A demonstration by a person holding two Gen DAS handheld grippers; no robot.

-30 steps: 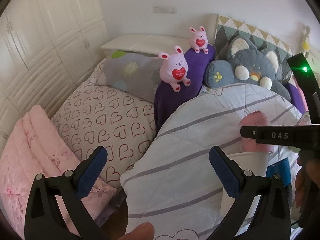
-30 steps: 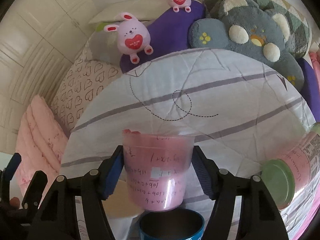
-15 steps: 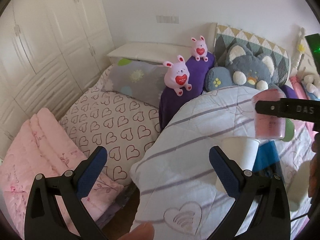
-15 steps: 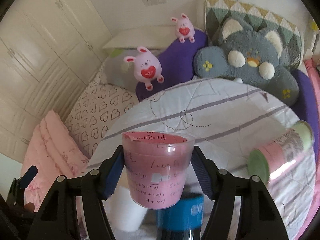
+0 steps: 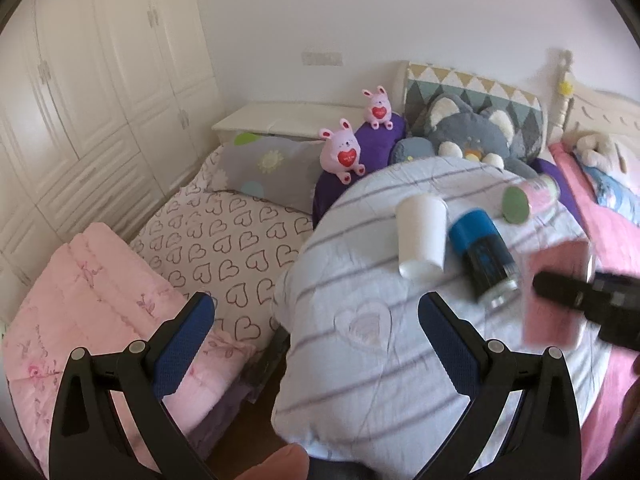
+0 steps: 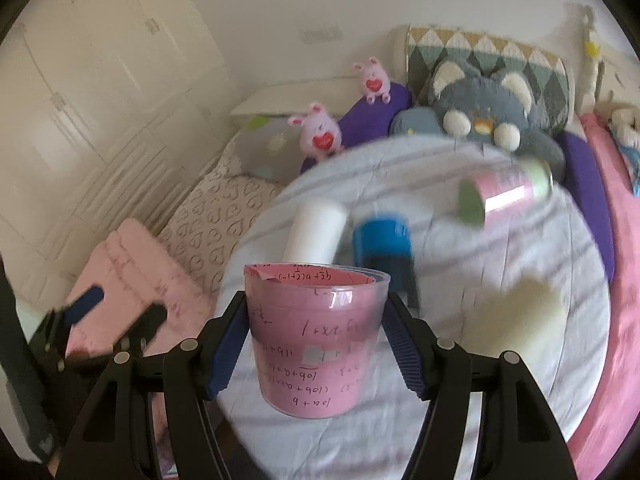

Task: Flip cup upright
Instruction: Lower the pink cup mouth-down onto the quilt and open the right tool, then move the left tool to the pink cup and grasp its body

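Right tool (image 6: 316,344): clenched on the clear plastic cup lined with pink handwritten paper (image 6: 316,336), held rim-up above the striped white quilt (image 6: 500,272).
Left tool (image 5: 316,340): released, nothing held.
12 o'clock of cup: white paper cup (image 6: 316,232) and blue cylindrical can (image 6: 384,248), lying sideways.
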